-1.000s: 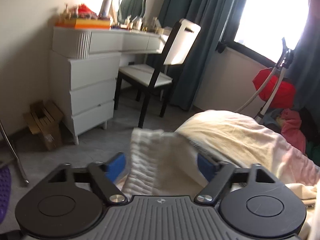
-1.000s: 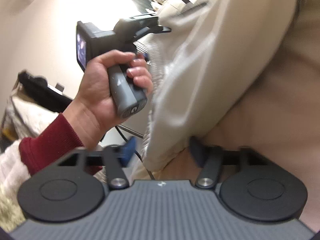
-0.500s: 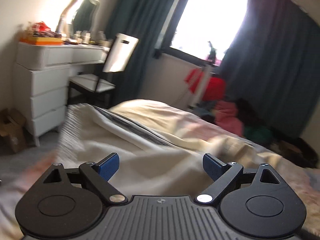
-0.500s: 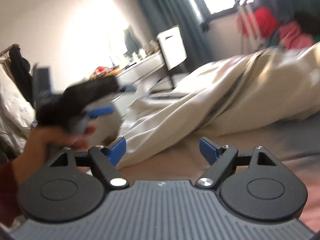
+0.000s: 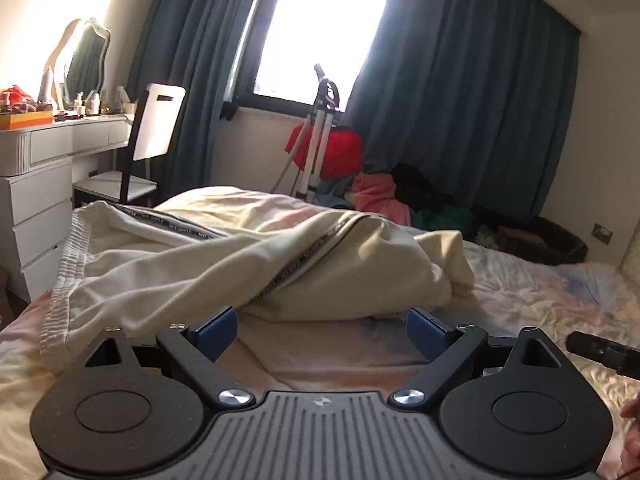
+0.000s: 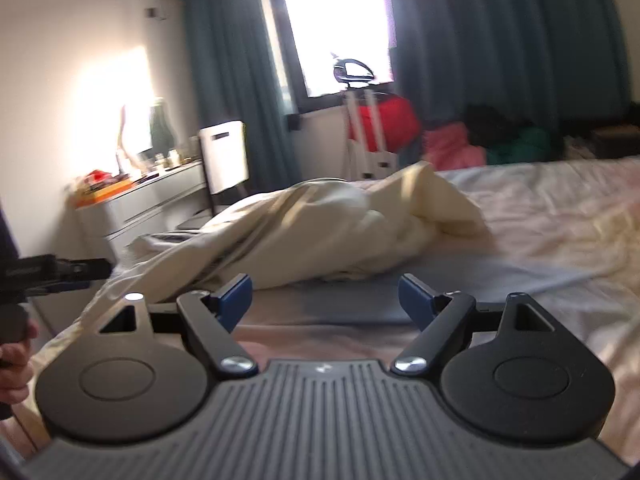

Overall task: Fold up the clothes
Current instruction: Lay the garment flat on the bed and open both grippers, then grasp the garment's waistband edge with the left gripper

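Cream trousers (image 5: 224,268) with a ribbed elastic waistband and a dark printed side stripe lie crumpled on the bed (image 5: 540,300). They also show in the right wrist view (image 6: 320,232). My left gripper (image 5: 322,328) is open and empty, just in front of the trousers near the waistband end. My right gripper (image 6: 324,298) is open and empty, a little back from the heap. The right gripper's tip shows at the right edge of the left wrist view (image 5: 604,354).
A white dresser (image 5: 36,184) with a mirror and a chair (image 5: 148,152) stand left of the bed. A garment steamer (image 5: 320,136) and a pile of red, pink and green clothes (image 5: 380,196) sit under the curtained window. A dark pet bed (image 5: 536,240) lies by the far wall.
Both grippers have let go of the trousers, which were lifted a second ago and now lie on the bed. Both grippers have drawn back and levelled out.
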`<move>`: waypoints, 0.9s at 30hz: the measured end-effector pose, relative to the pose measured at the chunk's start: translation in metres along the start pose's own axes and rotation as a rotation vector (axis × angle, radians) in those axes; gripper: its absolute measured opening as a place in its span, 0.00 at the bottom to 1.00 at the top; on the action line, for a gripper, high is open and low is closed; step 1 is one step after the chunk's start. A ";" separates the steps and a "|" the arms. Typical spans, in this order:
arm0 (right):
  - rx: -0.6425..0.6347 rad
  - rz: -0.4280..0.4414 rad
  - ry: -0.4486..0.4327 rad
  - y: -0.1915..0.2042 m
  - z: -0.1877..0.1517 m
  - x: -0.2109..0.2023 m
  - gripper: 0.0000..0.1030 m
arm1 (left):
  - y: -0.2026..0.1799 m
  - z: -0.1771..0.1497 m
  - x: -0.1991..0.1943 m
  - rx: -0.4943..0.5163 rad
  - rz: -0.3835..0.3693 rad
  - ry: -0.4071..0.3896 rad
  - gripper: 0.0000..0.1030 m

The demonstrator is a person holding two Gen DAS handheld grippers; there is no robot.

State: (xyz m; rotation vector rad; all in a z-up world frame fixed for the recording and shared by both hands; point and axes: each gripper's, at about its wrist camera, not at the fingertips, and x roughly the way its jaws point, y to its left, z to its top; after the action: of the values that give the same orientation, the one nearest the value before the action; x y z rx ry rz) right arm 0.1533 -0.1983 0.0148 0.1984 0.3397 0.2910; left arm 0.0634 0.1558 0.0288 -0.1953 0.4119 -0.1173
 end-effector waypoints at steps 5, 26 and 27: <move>0.056 -0.016 -0.046 -0.003 0.013 0.000 0.80 | -0.005 0.002 0.025 -0.006 0.017 0.028 0.96; 0.320 -0.001 0.179 -0.091 -0.028 0.106 0.80 | -0.016 0.076 0.297 -0.052 0.165 0.015 0.93; 0.347 -0.002 0.178 -0.096 -0.030 0.112 0.80 | -0.015 0.082 0.313 -0.066 0.147 0.042 0.93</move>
State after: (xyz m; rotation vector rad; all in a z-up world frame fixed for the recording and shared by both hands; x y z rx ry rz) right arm 0.2670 -0.2494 -0.0688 0.5157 0.5668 0.2469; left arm 0.3804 0.1066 -0.0150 -0.2271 0.4705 0.0364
